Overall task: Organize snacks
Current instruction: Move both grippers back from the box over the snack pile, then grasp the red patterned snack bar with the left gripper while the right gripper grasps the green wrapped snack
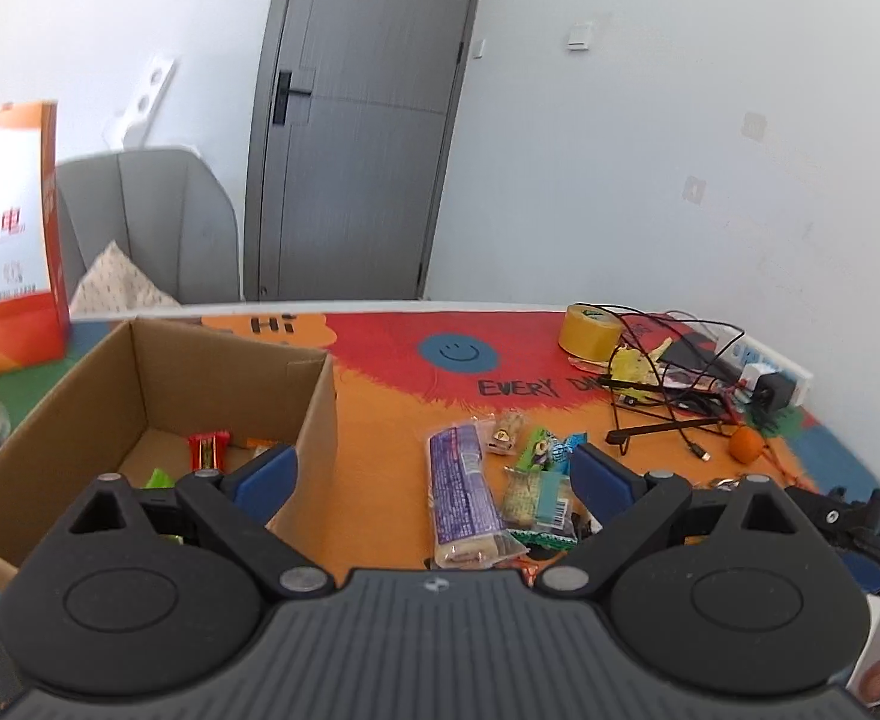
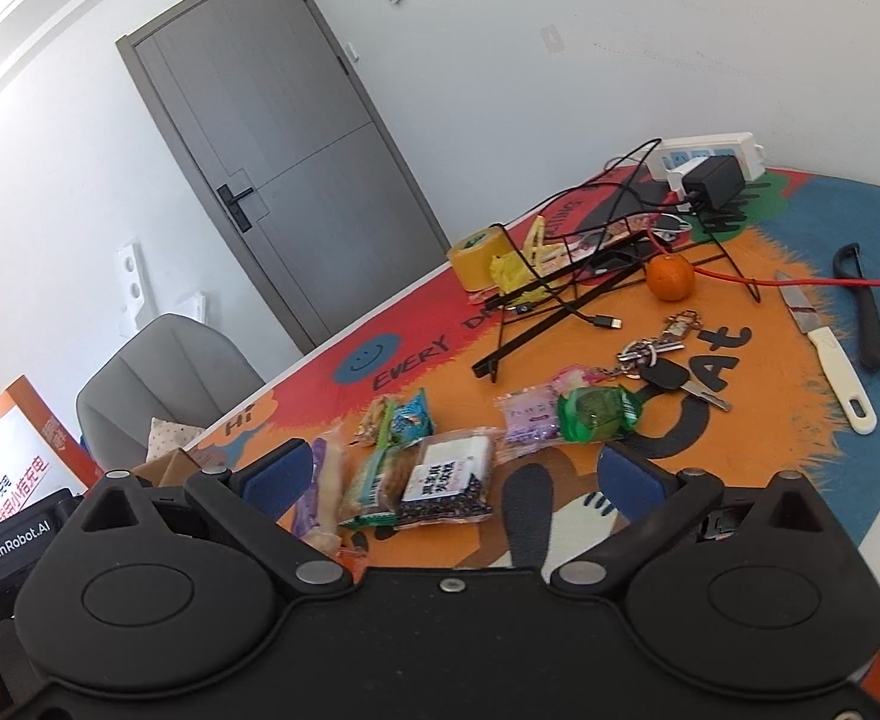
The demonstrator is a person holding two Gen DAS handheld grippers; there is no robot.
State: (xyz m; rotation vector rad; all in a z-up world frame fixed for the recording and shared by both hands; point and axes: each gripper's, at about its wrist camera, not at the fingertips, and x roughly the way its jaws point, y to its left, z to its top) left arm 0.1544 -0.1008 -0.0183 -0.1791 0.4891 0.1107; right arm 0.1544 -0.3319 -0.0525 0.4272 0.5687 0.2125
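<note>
An open cardboard box (image 1: 314,414) stands at the left of the table and holds a red snack pack (image 1: 207,449) and a few other small packs. Loose snacks lie on the mat: a long purple bar (image 1: 462,489), green packets (image 1: 537,492), a black-and-white pack (image 2: 448,480), a green wrapped sweet (image 2: 597,414) and a pink pack (image 2: 529,420). My left gripper (image 1: 434,477) is open and empty, above the purple bar beside the box. My right gripper (image 2: 451,471) is open and empty, above the black-and-white pack.
A tape roll (image 2: 477,255), a wire stand with cables (image 2: 571,294), a power strip (image 2: 709,159), an orange (image 2: 670,277), keys (image 2: 661,360), a knife (image 2: 823,354) and a black tool (image 2: 865,312) lie on the mat. An orange bag (image 1: 8,228) and a grey chair (image 1: 152,216) stand at the left.
</note>
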